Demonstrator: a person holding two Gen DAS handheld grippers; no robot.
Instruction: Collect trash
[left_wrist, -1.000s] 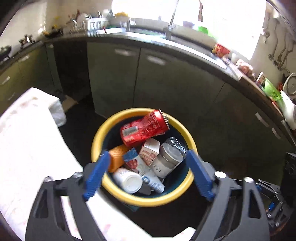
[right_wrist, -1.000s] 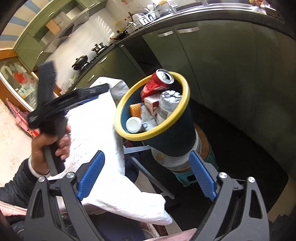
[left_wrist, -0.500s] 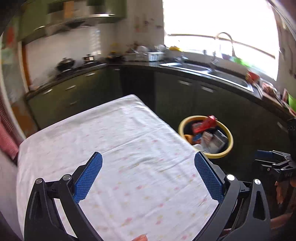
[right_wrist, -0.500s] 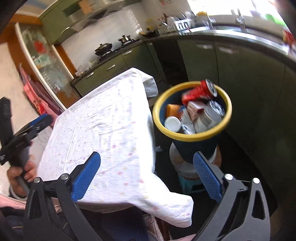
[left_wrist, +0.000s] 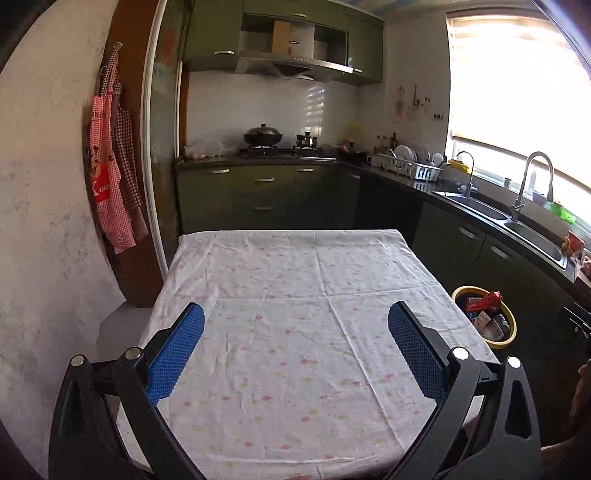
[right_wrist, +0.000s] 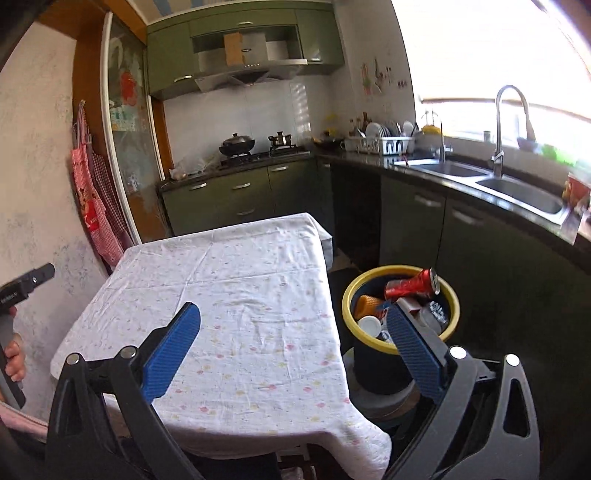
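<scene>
While both grippers hang over the table, nothing sits between either pair of fingers.

Left gripper (left_wrist: 295, 323): jaws spread wide, blue pads apart, nothing in them; aimed across the tablecloth toward the stove.
Right gripper (right_wrist: 291, 326): jaws spread wide, empty; left pad over the cloth, right pad in front of the bin's near rim in the picture.
Left hand (right_wrist: 14, 360): seen at the left edge of the right wrist view, wrapped round a black handle.
Bin (right_wrist: 455, 306): dark tub with yellow rim, on the floor off the table's right corner, standing on a pale round base; also seen small in the left wrist view (left_wrist: 511, 326).
Trash: all of it in the bin, piled to the rim.
Can (right_wrist: 412, 284): red, lying tilted on top of the pile, its top end over the far right rim.
Cup (right_wrist: 369, 325): white, at the near left inside the bin.
Other trash: an orange piece, a carton, something silvery; too crammed to name, possibly foil.
Table (left_wrist: 295, 350): covered by a white cloth with small pink and yellow spots, creased.
Sink (right_wrist: 517, 192): steel, on the right counter under the window, tall tap beside it.
Stove (left_wrist: 277, 149): far counter, black wok on it.
Aprons (left_wrist: 110, 177): red check, hung on the left wall.
</scene>
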